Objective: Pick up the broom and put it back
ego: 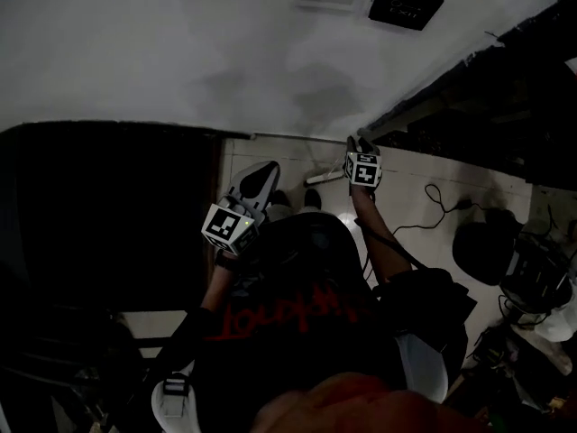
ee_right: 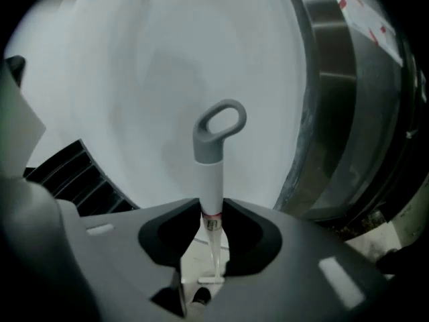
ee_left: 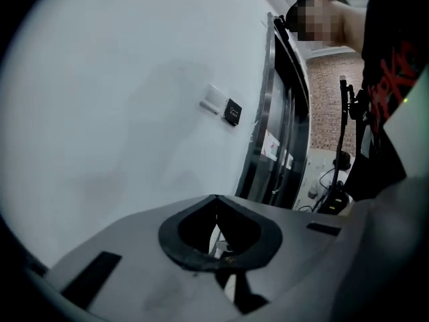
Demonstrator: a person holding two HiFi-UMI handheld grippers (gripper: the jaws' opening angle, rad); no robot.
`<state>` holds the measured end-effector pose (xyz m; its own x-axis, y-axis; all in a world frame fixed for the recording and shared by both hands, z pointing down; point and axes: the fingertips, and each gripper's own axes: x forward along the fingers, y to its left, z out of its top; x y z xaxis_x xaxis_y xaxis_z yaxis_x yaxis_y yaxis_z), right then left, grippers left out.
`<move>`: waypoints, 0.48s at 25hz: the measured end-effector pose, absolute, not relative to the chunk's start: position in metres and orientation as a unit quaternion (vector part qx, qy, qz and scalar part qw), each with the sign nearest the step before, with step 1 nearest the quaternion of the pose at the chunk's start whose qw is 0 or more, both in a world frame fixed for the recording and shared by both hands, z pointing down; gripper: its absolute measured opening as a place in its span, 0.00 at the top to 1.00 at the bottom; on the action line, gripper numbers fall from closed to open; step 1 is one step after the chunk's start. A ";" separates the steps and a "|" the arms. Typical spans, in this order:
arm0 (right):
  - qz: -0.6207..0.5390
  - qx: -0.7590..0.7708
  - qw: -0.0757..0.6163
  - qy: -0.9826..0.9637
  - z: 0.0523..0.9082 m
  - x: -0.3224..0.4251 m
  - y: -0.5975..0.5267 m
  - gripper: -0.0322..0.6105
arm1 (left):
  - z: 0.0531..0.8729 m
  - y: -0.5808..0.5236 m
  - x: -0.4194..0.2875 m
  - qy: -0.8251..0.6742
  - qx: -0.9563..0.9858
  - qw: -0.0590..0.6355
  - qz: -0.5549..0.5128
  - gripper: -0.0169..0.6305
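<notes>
Head-down, jaw-level views sharing wall (ego: 180,52)

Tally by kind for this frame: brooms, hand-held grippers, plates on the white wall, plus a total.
Broom: 1
Hand-held grippers: 2, left hand-held gripper and right hand-held gripper
Wall plates: 2, white plate and black plate
Total: 5
</notes>
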<state>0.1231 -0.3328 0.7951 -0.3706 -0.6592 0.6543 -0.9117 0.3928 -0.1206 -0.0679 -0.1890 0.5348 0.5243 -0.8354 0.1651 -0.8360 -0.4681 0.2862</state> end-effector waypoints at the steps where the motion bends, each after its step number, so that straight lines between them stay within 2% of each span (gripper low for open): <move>1: 0.250 0.489 0.267 -0.792 0.815 0.121 -0.342 0.79 | 0.539 -0.178 -0.070 -0.503 0.846 0.177 0.007 0.97; 5: 0.293 0.482 0.209 -0.799 0.840 0.113 -0.380 0.75 | 0.556 -0.129 -0.075 -0.549 0.808 0.212 0.033 0.97; 7: 0.302 0.480 0.172 -0.805 0.831 0.106 -0.399 0.54 | 0.565 -0.113 -0.079 -0.565 0.794 0.222 0.039 0.97; 8: 0.299 0.481 0.155 -0.810 0.822 0.105 -0.401 0.53 | 0.570 -0.105 -0.080 -0.571 0.788 0.227 0.038 0.97; 9: 0.294 0.483 0.135 -0.814 0.811 0.106 -0.396 0.53 | 0.574 -0.097 -0.079 -0.573 0.784 0.234 0.038 0.97; 10: 0.290 0.485 0.113 -0.817 0.797 0.110 -0.383 0.59 | 0.578 -0.087 -0.077 -0.573 0.783 0.241 0.037 0.97; 11: 0.286 0.486 0.094 -0.820 0.783 0.116 -0.363 0.70 | 0.582 -0.078 -0.074 -0.570 0.784 0.243 0.035 0.97; 12: 0.282 0.485 0.079 -0.824 0.769 0.122 -0.338 0.78 | 0.586 -0.071 -0.072 -0.565 0.788 0.241 0.032 0.97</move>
